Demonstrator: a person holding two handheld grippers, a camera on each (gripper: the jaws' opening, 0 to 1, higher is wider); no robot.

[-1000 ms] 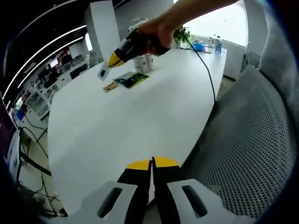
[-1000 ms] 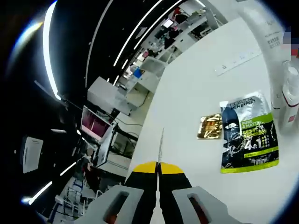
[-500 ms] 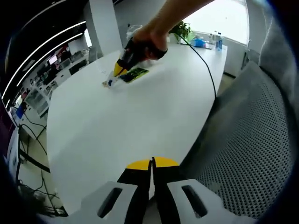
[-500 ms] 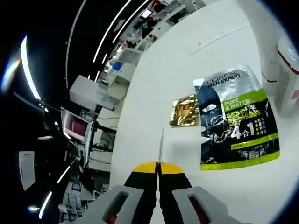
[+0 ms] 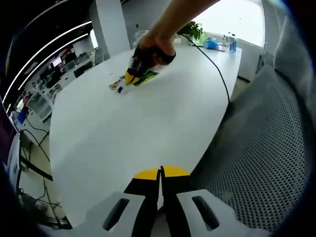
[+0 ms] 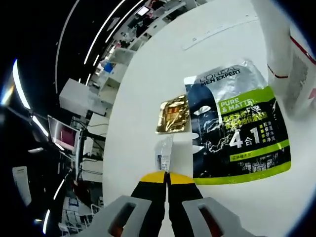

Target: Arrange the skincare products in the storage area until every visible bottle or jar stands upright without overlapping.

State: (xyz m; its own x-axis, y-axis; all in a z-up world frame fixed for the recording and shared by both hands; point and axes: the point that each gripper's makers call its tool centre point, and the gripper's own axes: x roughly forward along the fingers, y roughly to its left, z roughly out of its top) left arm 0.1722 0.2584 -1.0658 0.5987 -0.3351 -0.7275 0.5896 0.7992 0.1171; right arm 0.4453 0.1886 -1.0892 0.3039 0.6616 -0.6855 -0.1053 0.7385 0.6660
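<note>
At lower centre of the right gripper view, your right gripper (image 6: 167, 174) pinches a small sachet (image 6: 165, 153) beside the gold sachet (image 6: 173, 114) and L'Oréal mask pack (image 6: 237, 128) (bottles at right); your left gripper (image 5: 161, 171) is closed, holding nothing.

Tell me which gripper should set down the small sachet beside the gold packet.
Right. Its jaws are shut on the small sachet, directly beside the gold packet and the face-mask pack. The left gripper is shut and sits at the table's near edge, far from them.
</note>
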